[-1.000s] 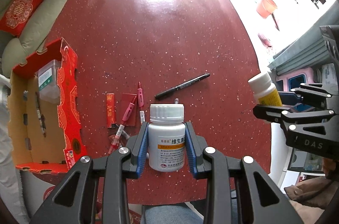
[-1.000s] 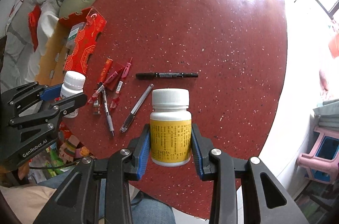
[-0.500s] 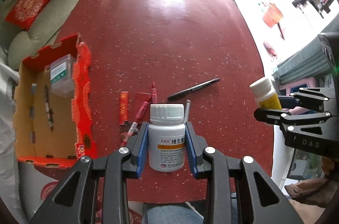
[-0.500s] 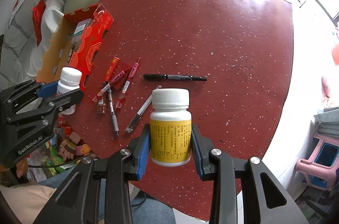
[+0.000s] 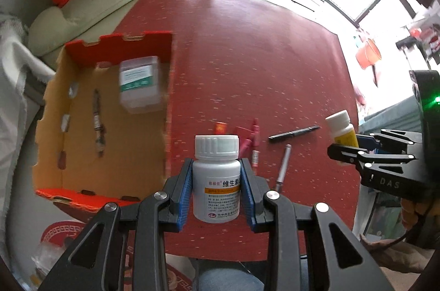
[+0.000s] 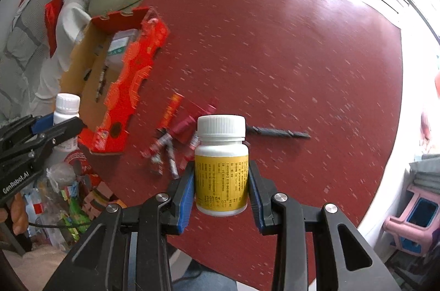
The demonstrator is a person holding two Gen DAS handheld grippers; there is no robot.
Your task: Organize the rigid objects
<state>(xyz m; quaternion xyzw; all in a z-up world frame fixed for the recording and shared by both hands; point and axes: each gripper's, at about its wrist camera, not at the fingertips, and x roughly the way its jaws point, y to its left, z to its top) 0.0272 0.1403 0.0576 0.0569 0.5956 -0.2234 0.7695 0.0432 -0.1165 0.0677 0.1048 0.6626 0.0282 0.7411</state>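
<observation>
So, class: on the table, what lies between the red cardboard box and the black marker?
In the right wrist view, a cluster of red pens lies between the red cardboard box and the black marker.

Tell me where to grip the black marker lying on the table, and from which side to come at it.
Grip the black marker at mid-barrel, coming straight down from above with the jaws across its width. It lies flat on the red table, long and thin, so only its narrow sides offer opposing faces. Its middle looks clear; the silver pen lies just below it. Both grippers already hold bottles, so one must be freed first.
</observation>
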